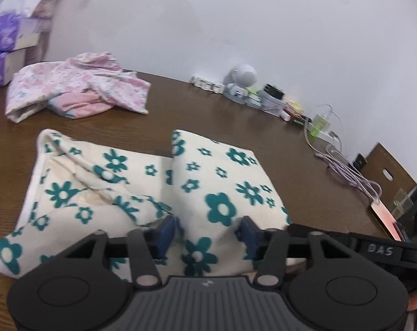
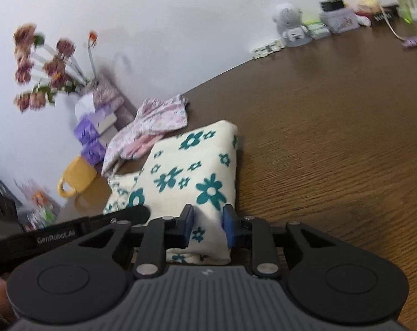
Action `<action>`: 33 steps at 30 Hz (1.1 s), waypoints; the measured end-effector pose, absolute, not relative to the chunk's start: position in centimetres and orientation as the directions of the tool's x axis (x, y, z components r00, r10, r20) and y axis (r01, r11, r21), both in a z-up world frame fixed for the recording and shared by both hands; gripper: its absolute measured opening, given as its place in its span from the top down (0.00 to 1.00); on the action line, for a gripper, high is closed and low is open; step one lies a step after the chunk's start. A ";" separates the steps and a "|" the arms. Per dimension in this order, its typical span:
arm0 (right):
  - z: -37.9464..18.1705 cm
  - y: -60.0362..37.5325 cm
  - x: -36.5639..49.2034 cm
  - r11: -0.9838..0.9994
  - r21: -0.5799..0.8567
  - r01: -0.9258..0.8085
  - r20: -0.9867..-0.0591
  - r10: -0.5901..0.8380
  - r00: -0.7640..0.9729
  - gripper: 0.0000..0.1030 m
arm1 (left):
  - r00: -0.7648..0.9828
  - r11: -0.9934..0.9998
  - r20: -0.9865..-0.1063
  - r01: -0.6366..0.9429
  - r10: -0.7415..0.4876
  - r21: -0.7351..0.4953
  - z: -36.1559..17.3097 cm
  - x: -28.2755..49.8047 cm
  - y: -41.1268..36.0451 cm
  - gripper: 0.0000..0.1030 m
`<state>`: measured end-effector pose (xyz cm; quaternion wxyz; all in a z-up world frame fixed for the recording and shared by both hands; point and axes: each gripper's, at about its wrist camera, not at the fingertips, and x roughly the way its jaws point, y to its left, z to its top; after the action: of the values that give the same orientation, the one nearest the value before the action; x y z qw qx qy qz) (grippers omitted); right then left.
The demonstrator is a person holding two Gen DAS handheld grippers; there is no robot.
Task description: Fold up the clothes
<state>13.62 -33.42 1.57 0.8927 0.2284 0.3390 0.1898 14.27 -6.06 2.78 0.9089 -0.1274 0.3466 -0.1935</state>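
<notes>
Left wrist view reads "DAS" beside left gripper (image 1: 208, 230) pinching floral cloth (image 1: 222, 182); right gripper (image 2: 207, 224) likewise.

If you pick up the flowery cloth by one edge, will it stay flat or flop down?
Probably flop. The flowery cloth looks soft: it lies in rounded, puffy folds and sags over itself on the table. It seems thick, so it may droop slowly, and the fold would likely fall open. It shouldn't slide much on the wood.
</notes>
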 end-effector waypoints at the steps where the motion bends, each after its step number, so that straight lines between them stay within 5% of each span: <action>1: 1.4 -33.5 13.7 0.820 0.545 -0.177 -0.525 0.498 0.690 0.75 | 0.677 0.889 -0.584 0.270 -0.448 -0.370 2.7 14.3 -6.1 0.48; 4: 0.8 -33.3 14.1 0.807 0.569 -0.161 -0.541 0.514 0.666 0.75 | 0.650 0.883 -0.601 0.292 -0.465 -0.368 2.2 14.7 -6.8 0.55; 8: 1.2 -33.3 13.9 0.809 0.567 -0.157 -0.542 0.509 0.669 0.75 | 0.658 0.885 -0.598 0.267 -0.457 -0.382 2.4 14.8 -6.2 0.43; 10: 1.1 -33.8 13.9 0.804 0.577 -0.145 -0.544 0.511 0.666 0.60 | 0.667 0.887 -0.594 0.260 -0.450 -0.381 2.7 14.5 -5.6 0.42; 12: 0.8 -34.0 13.8 0.802 0.584 -0.128 -0.552 0.508 0.662 0.57 | 0.659 0.883 -0.593 0.276 -0.462 -0.381 2.8 14.0 -5.3 0.43; 15: 0.4 -33.9 13.7 0.789 0.602 -0.123 -0.550 0.522 0.652 0.61 | 0.645 0.877 -0.598 0.302 -0.476 -0.373 2.7 13.4 -5.1 0.44; 16: 0.3 -33.8 13.8 0.781 0.612 -0.124 -0.546 0.530 0.649 0.72 | 0.636 0.873 -0.601 0.308 -0.485 -0.378 2.5 13.4 -5.1 0.46; 17: 0.2 -33.7 13.9 0.774 0.620 -0.125 -0.542 0.538 0.646 0.73 | 0.626 0.868 -0.604 0.314 -0.494 -0.385 2.3 13.5 -5.2 0.57; 19: 0.4 -33.6 13.7 0.780 0.612 -0.128 -0.544 0.533 0.647 0.75 | 0.604 0.857 -0.609 0.330 -0.514 -0.397 2.0 13.6 -5.5 0.60; 21: 0.6 -33.7 13.5 0.785 0.606 -0.129 -0.547 0.529 0.649 0.72 | 0.611 0.853 -0.597 0.334 -0.520 -0.402 2.4 13.4 -5.3 0.53; 22: 0.6 -33.9 13.2 0.785 0.608 -0.120 -0.545 0.522 0.656 0.67 | 0.624 0.856 -0.589 0.329 -0.513 -0.397 2.6 13.1 -5.0 0.36; 23: 0.7 -34.2 13.0 0.782 0.613 -0.107 -0.541 0.515 0.665 0.63 | 0.642 0.861 -0.577 0.332 -0.505 -0.385 3.0 12.7 -4.7 0.30; 33: 1.1 -34.3 11.7 0.808 0.582 -0.092 -0.551 0.475 0.686 0.56 | 0.666 0.838 -0.620 0.545 -0.414 0.026 2.8 8.9 -8.0 0.32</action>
<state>11.70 -34.25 1.13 0.8793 0.2646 0.3618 0.1611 8.92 -7.98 2.82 0.9066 0.1051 0.3114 -0.2645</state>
